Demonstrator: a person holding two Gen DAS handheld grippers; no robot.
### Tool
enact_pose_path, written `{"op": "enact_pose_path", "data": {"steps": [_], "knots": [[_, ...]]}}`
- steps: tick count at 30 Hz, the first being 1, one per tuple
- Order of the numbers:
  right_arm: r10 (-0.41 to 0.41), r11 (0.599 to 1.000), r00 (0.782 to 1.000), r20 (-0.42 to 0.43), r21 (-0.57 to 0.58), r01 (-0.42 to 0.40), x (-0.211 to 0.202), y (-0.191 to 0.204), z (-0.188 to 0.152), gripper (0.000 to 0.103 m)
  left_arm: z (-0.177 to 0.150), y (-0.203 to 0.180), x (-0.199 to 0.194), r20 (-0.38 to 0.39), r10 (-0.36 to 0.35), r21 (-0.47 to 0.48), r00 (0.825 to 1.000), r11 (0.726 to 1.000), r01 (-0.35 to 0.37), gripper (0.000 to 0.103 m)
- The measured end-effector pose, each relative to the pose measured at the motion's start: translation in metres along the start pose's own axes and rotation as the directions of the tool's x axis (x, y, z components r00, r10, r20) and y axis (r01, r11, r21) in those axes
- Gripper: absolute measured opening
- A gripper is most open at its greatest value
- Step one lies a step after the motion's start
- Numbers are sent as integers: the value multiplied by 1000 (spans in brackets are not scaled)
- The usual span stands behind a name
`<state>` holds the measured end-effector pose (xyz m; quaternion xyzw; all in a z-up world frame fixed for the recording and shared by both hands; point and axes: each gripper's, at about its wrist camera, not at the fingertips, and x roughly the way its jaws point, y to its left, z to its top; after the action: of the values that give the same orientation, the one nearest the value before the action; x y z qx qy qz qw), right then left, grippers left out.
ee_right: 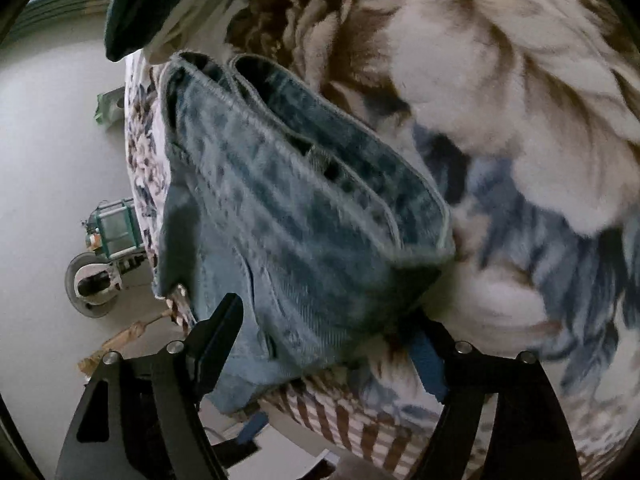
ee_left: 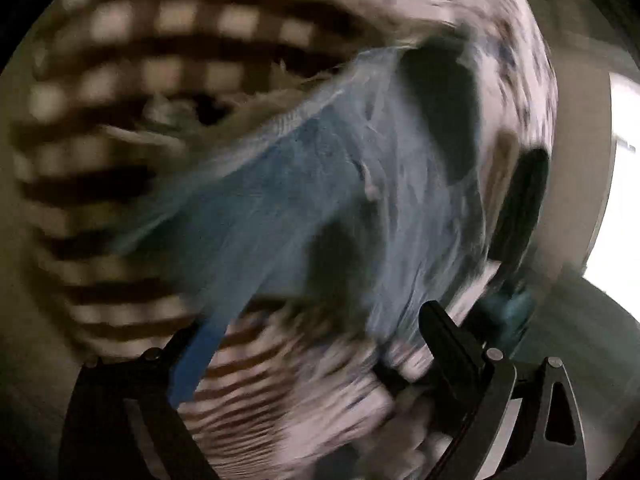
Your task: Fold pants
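Observation:
Light blue denim pants point(ee_right: 304, 216) lie folded on a bed with a floral blanket point(ee_right: 520, 100); two hemmed leg ends point toward the top left. My right gripper point(ee_right: 332, 332) stands open, its fingers point(ee_right: 220, 332) on either side of the near end of the denim. In the blurred left wrist view the denim point(ee_left: 320, 208) hangs in front of my left gripper point(ee_left: 316, 336), which is open, its fingers point(ee_left: 448, 336) wide apart, with cloth between them.
A brown-and-white checked sheet point(ee_left: 132, 92) covers the bed under the blanket. The bed's edge runs down the left of the right wrist view, with pale floor point(ee_right: 52, 152), a small green lantern-like object point(ee_right: 116, 224) and a round device point(ee_right: 92, 284) beside it.

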<state>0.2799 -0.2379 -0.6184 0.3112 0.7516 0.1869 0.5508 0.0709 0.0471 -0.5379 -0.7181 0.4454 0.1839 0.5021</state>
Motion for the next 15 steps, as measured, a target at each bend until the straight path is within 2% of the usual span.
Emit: {"op": "enact_pose_path", "data": {"steps": [3, 5, 7, 8, 9, 11, 12, 14, 15], "knots": [[13, 1000, 1000, -2, 22, -12, 6, -3, 8, 81, 17, 5, 12, 83, -52, -126, 995, 990, 63, 97], [20, 999, 1000, -4, 35, -20, 12, -5, 13, 80, 25, 14, 17, 127, -76, -204, 989, 974, 101, 84], [9, 999, 1000, 16, 33, -9, 15, -5, 14, 67, 25, 18, 15, 142, -64, -220, 988, 971, 94, 47], [14, 999, 1000, 26, 44, -15, 15, -5, 12, 55, 24, 17, 12, 141, -66, -201, 988, 975, 94, 37], [31, 998, 999, 38, 62, -33, 10, -6, 9, 48, 21, 8, 4, 131, -64, -126, 989, 989, 80, 25], [61, 995, 997, 51, 71, -64, 1, -2, -4, 42, 16, -9, -12, 122, -54, 1, 991, 999, 54, 22], [80, 995, 996, 48, 63, -83, -8, -3, -9, 41, 12, -21, -25, 129, -50, 91, 990, 995, 38, 22], [84, 994, 996, 42, 64, -87, -14, -2, -22, 41, 10, -34, -33, 106, -45, 210, 993, 977, 22, 22], [93, 992, 995, 33, 79, -95, -13, -7, -28, 42, 13, -33, -33, 86, -34, 231, 996, 973, 14, 23]]}}
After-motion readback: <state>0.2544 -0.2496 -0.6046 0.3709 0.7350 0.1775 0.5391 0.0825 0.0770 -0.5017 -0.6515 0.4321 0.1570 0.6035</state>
